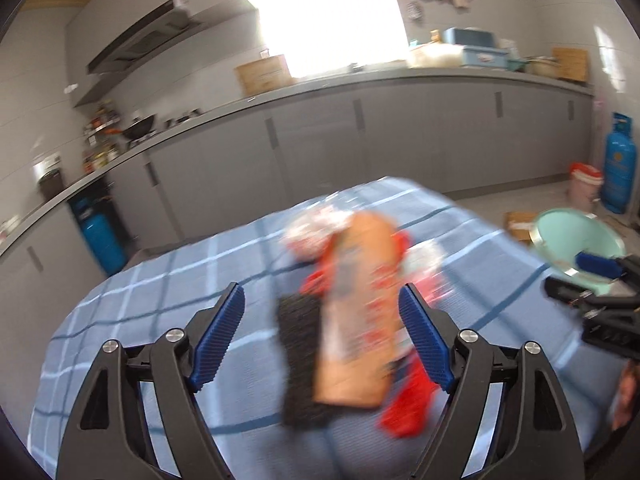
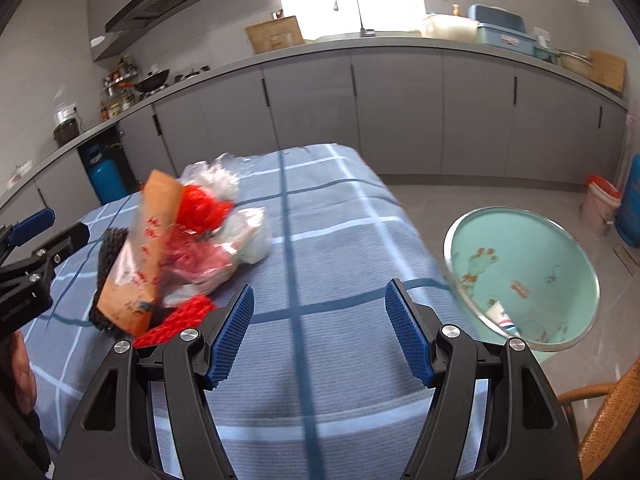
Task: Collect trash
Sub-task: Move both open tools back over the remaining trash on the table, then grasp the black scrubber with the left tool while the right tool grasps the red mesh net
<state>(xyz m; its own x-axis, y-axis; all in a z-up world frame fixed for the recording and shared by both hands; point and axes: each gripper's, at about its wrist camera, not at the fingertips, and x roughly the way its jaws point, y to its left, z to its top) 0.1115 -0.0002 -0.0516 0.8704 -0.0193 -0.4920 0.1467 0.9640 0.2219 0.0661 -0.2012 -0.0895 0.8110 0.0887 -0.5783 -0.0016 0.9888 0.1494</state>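
Both tools spread, empty. Trash pile [image 2: 176,248] sits on bench cloth [image 2: 320,240], bin [image 2: 520,272] on floor right. Left tool [image 1: 320,332] straddles orange packet [image 1: 356,312]: lower first, then pinch mid-length.

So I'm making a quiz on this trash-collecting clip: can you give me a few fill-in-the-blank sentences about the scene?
1. The trash pile lies on a table with a checked ____ cloth.
2. The mint-green bin stands on the ____ beside the table.
3. The right gripper has ____ between its pads.
4. Both grippers' pads are coloured ____.

Missing words: blue; floor; nothing; blue
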